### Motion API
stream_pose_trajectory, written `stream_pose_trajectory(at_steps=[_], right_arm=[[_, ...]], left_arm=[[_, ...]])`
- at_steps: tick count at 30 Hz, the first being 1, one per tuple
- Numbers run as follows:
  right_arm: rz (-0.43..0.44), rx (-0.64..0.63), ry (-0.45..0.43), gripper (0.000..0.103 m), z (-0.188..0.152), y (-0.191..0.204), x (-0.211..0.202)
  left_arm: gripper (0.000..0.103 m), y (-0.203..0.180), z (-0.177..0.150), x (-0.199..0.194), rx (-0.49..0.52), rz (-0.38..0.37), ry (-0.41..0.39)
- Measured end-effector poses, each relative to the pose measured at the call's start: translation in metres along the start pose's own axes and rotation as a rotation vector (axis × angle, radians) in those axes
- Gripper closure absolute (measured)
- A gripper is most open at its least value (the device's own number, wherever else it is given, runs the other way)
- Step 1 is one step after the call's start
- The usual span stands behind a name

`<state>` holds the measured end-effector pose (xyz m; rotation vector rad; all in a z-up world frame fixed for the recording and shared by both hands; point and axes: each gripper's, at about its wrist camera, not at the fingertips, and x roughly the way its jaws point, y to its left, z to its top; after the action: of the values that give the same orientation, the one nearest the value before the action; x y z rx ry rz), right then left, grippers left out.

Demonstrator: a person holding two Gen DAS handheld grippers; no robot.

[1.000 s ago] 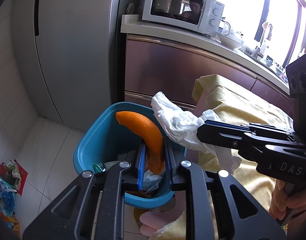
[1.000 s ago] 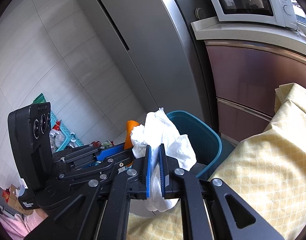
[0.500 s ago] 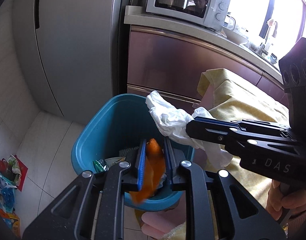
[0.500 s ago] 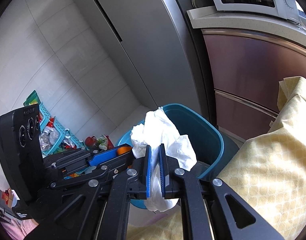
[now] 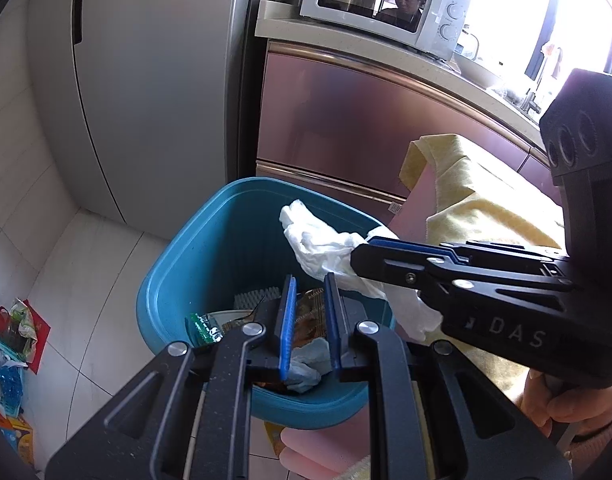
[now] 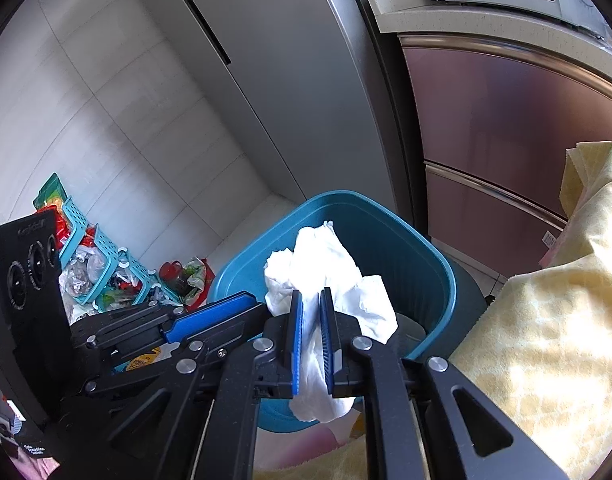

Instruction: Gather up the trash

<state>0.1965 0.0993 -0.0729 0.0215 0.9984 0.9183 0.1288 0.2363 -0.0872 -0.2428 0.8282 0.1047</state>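
Tissue, a crumpled white paper wad (image 6: 326, 280), looks light, soft and crushable, so a pinch through its bunched middle suits it, as the right gripper (image 6: 310, 336) has it over the near right rim of the teal plastic bin (image 5: 225, 240), jaws starting to part with the paper between them. The left gripper (image 5: 310, 320) hangs over the bin with narrow jaws holding nothing; inside lie wrappers, a green packet (image 5: 203, 326) and bluish paper (image 5: 306, 364).

Right tool (image 6: 310, 300) jaws opening; left tool (image 5: 309, 286) empty, slightly parted.
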Motion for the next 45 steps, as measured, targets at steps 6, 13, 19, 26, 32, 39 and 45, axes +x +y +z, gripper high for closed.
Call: stream_pose_trajectory(at_steps=[6,13,19,26,32,39,45], right_arm=[[0.002,0.023,-0.004,0.083,0.001,-0.004,0.002],[0.01,0.039,-0.04,0.073,-0.002,-0.011,-0.012],[-0.004,0.028,-0.09,0.062,-0.013,-0.013,-0.034],[-0.048,0.008,-0.175,0.045,-0.034,-0.017,-0.068],[-0.095,0.006,-0.262,0.033,-0.056,-0.022,-0.106],[-0.176,-0.006,-0.341,0.015,-0.093,-0.025,-0.145],[-0.281,0.008,-0.443,0.007,-0.132,-0.03,-0.182]], left_arm=[[0.087,0.003,-0.001,-0.005,-0.011,-0.001,-0.011],[0.07,0.001,-0.004,-0.016,-0.003,0.003,-0.037],[0.044,-0.003,-0.009,-0.033,0.012,0.012,-0.079],[0.026,-0.009,-0.02,-0.052,0.015,0.01,-0.113],[0.006,-0.029,-0.032,-0.077,0.059,0.015,-0.192],[0.006,-0.058,-0.044,-0.102,0.106,0.013,-0.277],[0.006,-0.081,-0.058,-0.119,0.11,-0.02,-0.341]])
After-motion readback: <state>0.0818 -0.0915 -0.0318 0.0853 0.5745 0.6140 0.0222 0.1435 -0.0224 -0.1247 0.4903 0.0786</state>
